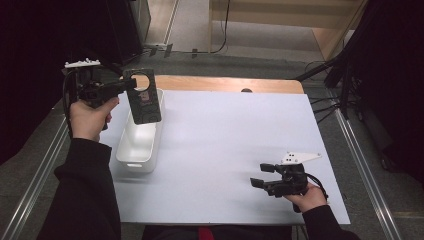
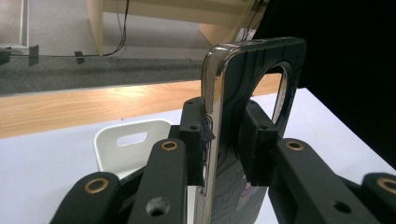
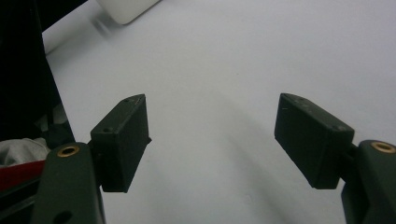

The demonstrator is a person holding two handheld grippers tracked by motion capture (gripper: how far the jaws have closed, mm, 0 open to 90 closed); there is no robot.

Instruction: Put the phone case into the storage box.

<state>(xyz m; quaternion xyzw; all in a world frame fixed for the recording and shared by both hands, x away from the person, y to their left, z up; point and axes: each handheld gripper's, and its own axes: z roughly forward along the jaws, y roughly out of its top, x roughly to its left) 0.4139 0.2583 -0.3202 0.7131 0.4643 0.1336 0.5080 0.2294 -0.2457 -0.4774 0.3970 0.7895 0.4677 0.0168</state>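
From above, your left gripper [image 1: 124, 86] holds a dark phone case [image 1: 143, 96] in the air over the far end of the white bin [image 1: 131, 152]; your right gripper [image 1: 263, 175] rests low near the table's [image 1: 225, 135] front right.

In the left gripper view, the jaws pinch the phone case [image 2: 254, 88] on edge, upright.

In the right gripper view, your jaws gape wide, gripping nothing.
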